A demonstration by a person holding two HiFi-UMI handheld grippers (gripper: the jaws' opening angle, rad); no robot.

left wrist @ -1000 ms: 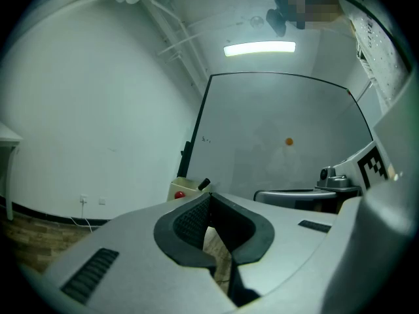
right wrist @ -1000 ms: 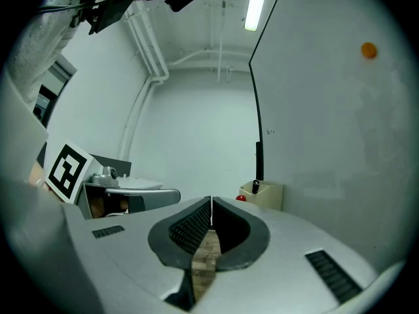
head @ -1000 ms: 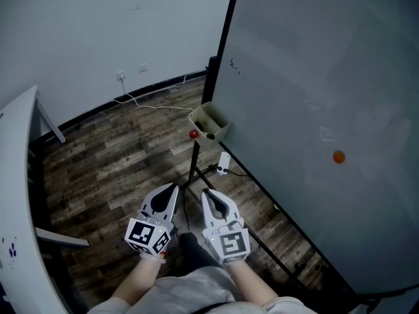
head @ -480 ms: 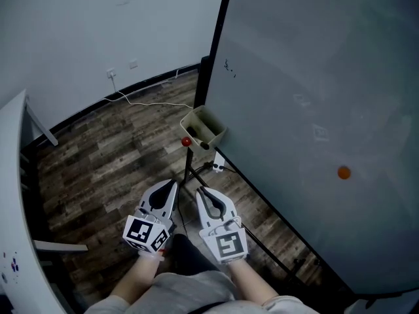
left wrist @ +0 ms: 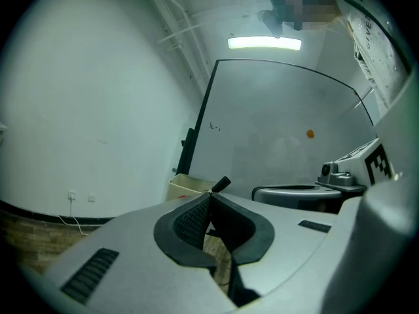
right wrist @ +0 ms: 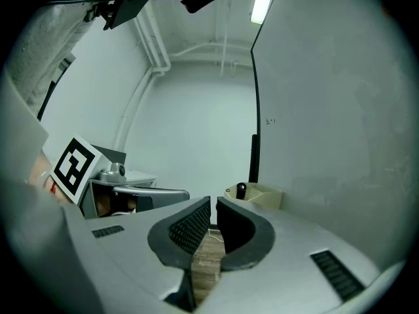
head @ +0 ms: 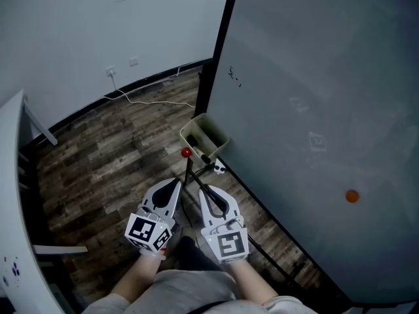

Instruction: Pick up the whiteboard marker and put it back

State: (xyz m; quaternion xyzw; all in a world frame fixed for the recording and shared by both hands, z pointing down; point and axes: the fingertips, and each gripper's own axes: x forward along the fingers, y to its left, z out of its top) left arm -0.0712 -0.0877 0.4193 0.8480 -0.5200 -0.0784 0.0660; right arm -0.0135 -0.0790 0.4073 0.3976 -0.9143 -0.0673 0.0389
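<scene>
A black whiteboard marker [head: 207, 158] stands in a beige box [head: 200, 131] fixed to the lower edge of the whiteboard [head: 314, 110]. Its dark cap pokes above the box rim in the left gripper view [left wrist: 221, 184] and the right gripper view [right wrist: 241, 190]. My left gripper [head: 175, 184] and right gripper [head: 204, 190] are held side by side low in the head view, a short way in front of the box. Both point toward it. Each is shut with nothing between its pads.
The whiteboard stand's black legs and a red knob [head: 186, 152] sit between the grippers and the box. An orange magnet [head: 352, 195] is on the board. A white cable [head: 157, 103] runs over the wooden floor. A white table edge [head: 14, 195] curves at left.
The box and red knob now lie slightly nearer the grippers in the head view. The orange magnet has shifted down and right. Both grippers stay shut and side by side.
</scene>
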